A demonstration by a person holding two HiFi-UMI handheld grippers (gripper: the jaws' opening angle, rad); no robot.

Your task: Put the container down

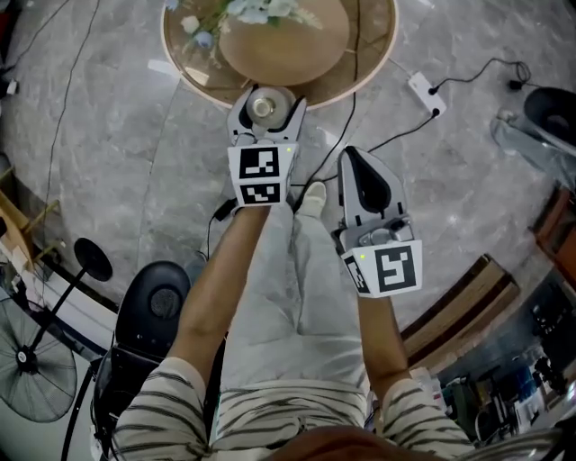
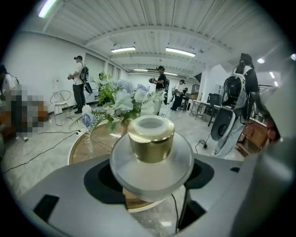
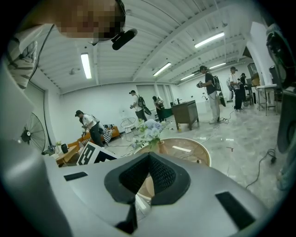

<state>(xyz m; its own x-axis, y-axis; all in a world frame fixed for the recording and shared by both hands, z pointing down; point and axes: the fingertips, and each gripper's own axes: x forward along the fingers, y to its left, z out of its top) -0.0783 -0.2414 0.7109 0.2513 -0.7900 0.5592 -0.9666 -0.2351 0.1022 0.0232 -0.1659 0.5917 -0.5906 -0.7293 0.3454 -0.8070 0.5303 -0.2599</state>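
Note:
A small frosted glass container (image 2: 150, 162) with a gold collar sits between the jaws of my left gripper (image 2: 151, 178), which is shut on it. In the head view the container (image 1: 265, 106) hangs just at the near edge of the round glass-topped table (image 1: 369, 67), with the left gripper (image 1: 265, 122) under it. My right gripper (image 1: 358, 171) is held lower and to the right, over the floor, its jaws closed together with nothing in them. In the right gripper view the black pads (image 3: 162, 178) meet at the tips.
A vase of pale blue flowers (image 1: 243, 13) stands on a round wooden board (image 1: 297, 40) on the table. A white power strip (image 1: 426, 93) and cables lie on the floor. A black stool (image 1: 155, 302) and a fan (image 1: 31, 369) stand at the left. Several people stand about the hall (image 2: 78, 83).

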